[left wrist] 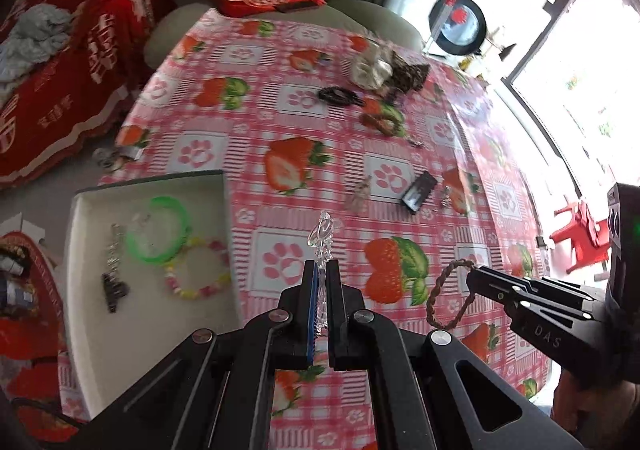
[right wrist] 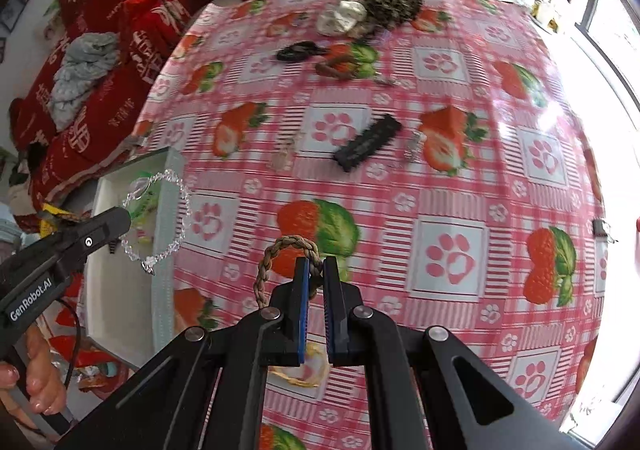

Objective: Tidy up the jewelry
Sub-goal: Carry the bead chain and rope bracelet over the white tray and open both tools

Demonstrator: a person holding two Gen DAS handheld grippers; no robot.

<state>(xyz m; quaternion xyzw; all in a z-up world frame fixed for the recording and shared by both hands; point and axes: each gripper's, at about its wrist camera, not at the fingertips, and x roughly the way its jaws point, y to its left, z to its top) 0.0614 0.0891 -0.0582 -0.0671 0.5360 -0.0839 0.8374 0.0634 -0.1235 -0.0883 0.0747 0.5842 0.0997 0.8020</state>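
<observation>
My left gripper is shut on a clear crystal bead bracelet, held above the table just right of the white tray. In the right wrist view the bracelet hangs from the left gripper over the tray's edge. My right gripper is shut on a brown braided cord bracelet; in the left wrist view it holds the cord loop above the table. The tray holds a green bangle, a pastel bead bracelet and a dark clip with chain.
On the strawberry tablecloth lie a black hair clip, a small clear charm, a silver earring, a black bead bracelet, a brown bracelet, scrunchies and a yellow ring. A sofa stands behind.
</observation>
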